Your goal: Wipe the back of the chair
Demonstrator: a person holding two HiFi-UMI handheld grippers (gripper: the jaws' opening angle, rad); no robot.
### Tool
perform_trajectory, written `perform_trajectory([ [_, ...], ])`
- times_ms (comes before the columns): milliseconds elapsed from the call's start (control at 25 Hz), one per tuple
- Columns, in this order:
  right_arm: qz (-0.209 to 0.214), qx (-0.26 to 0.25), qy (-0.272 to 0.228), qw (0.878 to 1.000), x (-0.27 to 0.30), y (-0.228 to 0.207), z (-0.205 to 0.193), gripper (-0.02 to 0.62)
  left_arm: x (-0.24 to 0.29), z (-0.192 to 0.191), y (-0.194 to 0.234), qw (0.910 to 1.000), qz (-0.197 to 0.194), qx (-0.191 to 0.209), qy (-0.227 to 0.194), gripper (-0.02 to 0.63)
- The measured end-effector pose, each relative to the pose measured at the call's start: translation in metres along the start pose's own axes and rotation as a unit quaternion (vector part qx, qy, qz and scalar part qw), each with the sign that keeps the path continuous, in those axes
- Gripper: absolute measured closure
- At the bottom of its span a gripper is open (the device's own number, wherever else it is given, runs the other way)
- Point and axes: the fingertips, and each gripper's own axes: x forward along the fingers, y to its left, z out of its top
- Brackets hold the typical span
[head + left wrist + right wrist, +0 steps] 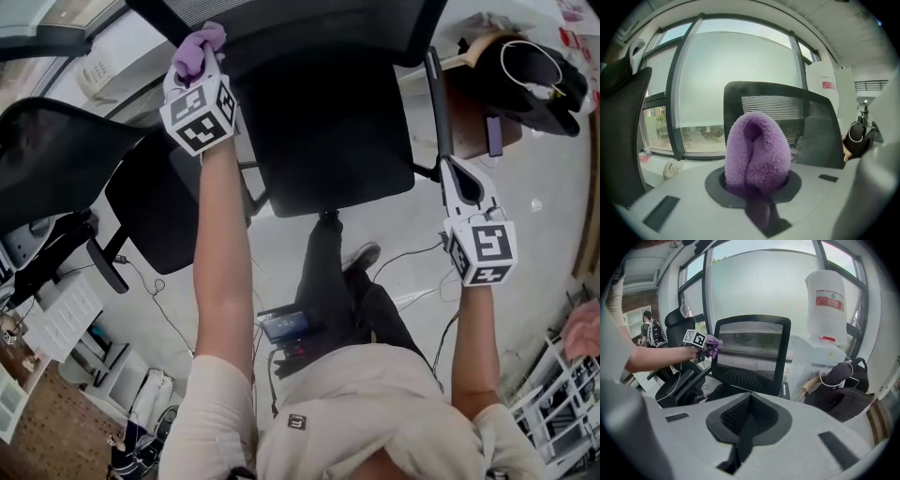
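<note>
The black mesh chair back point(309, 23) point(806, 126) point(750, 352) stands in front of me above its seat point(328, 131). My left gripper point(194, 64) point(757, 185) is shut on a fluffy purple cloth point(199, 45) point(757, 145). It holds the cloth at the back's upper left edge, as the right gripper view shows point(714, 343). My right gripper point(457, 178) point(747, 416) is shut and holds nothing. It hangs to the right of the seat, beside the armrest point(436, 103), and points at the chair back.
A second black chair point(56, 159) stands at the left. A black bag point(534, 75) point(843, 390) lies at the right, near a white container point(826, 301). Cables point(412, 253) run over the floor, a white shelf unit point(66, 319) is at lower left, windows behind.
</note>
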Motion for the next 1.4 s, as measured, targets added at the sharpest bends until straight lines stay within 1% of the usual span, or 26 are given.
perform_trajectory([
  [400,-0.002,0.009,0.002,1.0,-0.003,-0.007,-0.003,0.601,0.001,-0.001,-0.003,1.0,0.002,0.0,0.009,0.535],
  [520,-0.002,0.009,-0.006,1.0,-0.008,-0.009,0.003,0.601,-0.001,0.001,-0.005,0.9999,0.0,0.0,0.014,0.535],
  [720,-0.009,0.007,-0.025,1.0,-0.025,-0.018,0.017,0.601,-0.017,0.015,-0.022,0.9997,-0.012,0.015,0.011,0.535],
  [920,-0.019,0.001,-0.05,0.999,-0.055,-0.026,0.039,0.601,-0.051,0.04,-0.046,0.9988,-0.036,0.034,-0.001,0.535],
  [1120,-0.029,-0.008,-0.084,0.996,-0.094,-0.03,0.066,0.601,-0.102,0.073,-0.067,0.9963,-0.061,0.058,-0.019,0.535],
  [1280,-0.038,-0.016,-0.107,0.993,-0.132,-0.036,0.081,0.601,-0.149,0.109,-0.081,0.9937,-0.074,0.072,-0.044,0.535],
  [1400,-0.047,-0.02,-0.124,0.991,-0.162,-0.041,0.091,0.601,-0.188,0.146,-0.094,0.9902,-0.087,0.081,-0.073,0.535],
])
